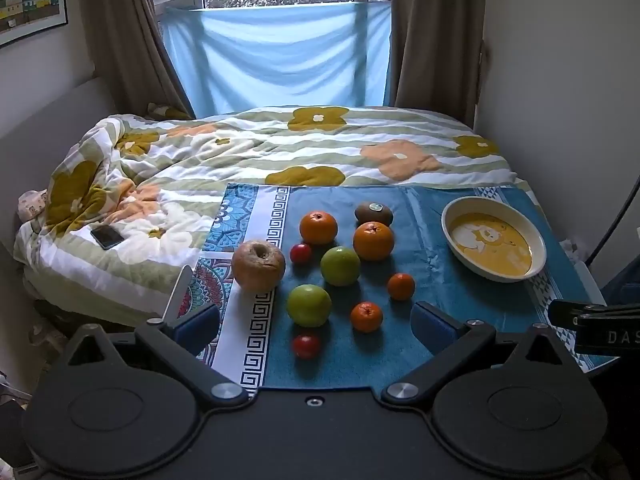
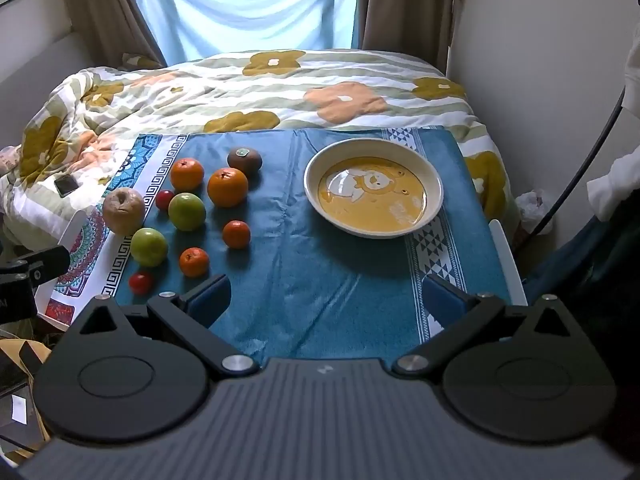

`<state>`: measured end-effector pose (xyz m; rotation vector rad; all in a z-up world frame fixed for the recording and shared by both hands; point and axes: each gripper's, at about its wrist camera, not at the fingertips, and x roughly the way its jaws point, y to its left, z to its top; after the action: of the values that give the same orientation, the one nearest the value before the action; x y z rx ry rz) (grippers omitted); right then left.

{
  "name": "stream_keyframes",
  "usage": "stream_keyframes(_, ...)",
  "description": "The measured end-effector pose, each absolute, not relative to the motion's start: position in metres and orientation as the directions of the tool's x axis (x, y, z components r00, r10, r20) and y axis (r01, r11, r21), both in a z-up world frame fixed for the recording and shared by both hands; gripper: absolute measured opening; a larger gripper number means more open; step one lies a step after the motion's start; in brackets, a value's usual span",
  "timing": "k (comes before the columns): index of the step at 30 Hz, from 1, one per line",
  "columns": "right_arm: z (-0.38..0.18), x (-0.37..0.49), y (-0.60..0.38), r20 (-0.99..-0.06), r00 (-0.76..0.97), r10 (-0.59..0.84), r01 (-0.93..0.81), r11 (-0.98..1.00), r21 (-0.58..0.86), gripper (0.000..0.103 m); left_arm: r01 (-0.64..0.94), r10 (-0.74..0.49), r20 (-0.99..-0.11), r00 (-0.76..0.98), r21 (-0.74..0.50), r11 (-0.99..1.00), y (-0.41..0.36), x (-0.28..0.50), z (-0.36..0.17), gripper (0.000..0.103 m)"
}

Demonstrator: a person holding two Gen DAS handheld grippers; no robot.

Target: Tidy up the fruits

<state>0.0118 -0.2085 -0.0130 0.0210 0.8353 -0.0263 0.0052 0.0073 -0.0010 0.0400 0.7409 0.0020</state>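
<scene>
1. Two handheld grippers hover above the near edge of a blue cloth [image 2: 320, 280] spread on a small table at the foot of a bed. The landmark is a shallow cream bowl [image 2: 434, 200] with a yellow bear pattern; nothing lies in it.
2. All the fruit lies loose on the cloth, in a cluster well to the left of the bowl, with bare cloth between.
3. The left gripper [image 1: 316, 322] has its jaws spread wide and holds nothing. It looks straight over the cluster: a small red tomato [image 1: 306, 346] and a small mandarin [image 1: 366, 316] lie just ahead of its fingers.
4. The right gripper [image 2: 326, 294] is likewise spread wide and holding nothing. It faces bare cloth, with the bowl ahead and slightly right.
5. Judgement: the left gripper is nearer the fruit, the right nearer the bowl.
6. The fruits are round, so no long axis constrains the grasp.
7. Further from the bowl sit two green apples [image 1: 309, 305], a wrinkled brownish apple [image 1: 258, 266], two oranges [image 1: 318, 227] and a kiwi [image 1: 374, 213].
8. The fruits sit close together, so neighbours could be nudged and roll.
9. A phone [image 1: 107, 236] lies on the quilt, far left of the bowl.
</scene>
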Motion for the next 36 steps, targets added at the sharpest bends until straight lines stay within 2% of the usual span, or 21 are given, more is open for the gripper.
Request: stream_keyframes(36, -0.021, 0.027, -0.2, -0.749, 0.663, -0.005, 0.021, 1.0, 0.012, 0.103, 0.015, 0.021, -0.679, 0.734, 0.047, 0.999, 0.015, 0.018, -0.004, 0.103)
